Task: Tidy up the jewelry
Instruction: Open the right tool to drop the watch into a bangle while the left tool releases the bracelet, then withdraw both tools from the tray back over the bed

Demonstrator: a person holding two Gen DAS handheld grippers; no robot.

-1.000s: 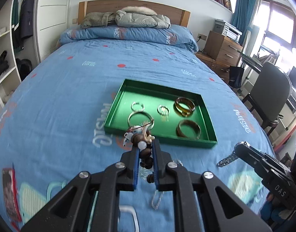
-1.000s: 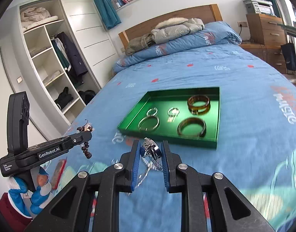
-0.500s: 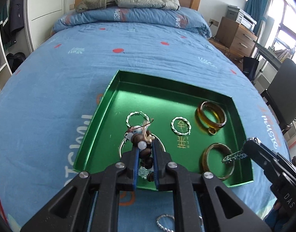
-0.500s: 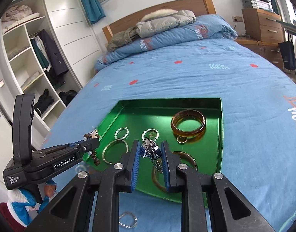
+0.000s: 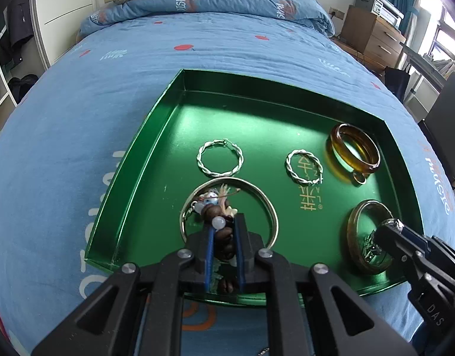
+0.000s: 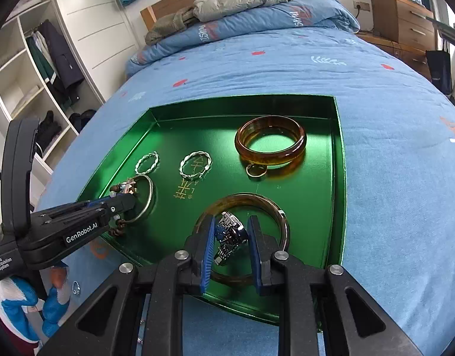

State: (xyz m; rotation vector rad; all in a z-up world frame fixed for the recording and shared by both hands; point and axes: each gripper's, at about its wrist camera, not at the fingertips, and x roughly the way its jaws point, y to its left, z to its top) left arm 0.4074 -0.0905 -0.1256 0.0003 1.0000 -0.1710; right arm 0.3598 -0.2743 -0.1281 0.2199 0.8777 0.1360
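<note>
Tray [image 5: 138, 178] far left: bare green floor behind the twisted hoops, open to a gripper from above.
Tray middle: two twisted hoops [image 5: 220, 158] [image 5: 304, 166] lie side by side, apart, with bare floor between them.
Tray near left: silver bangle [image 5: 270, 204] lies flat; the left gripper [image 5: 223, 234] with its bead bracelet [image 5: 217, 207] hangs over it.
Tray far right: amber bangle [image 6: 270, 144] with a small ring [image 6: 256, 171] touching its near edge; little room beside the right wall.
Tray near right: thin brown bangle [image 6: 282, 219] under the right gripper [image 6: 231, 237] and its watch [image 6: 230, 231].
Rim: low walls all round.
Bed [image 6: 390, 178] right of tray: open sheet.
</note>
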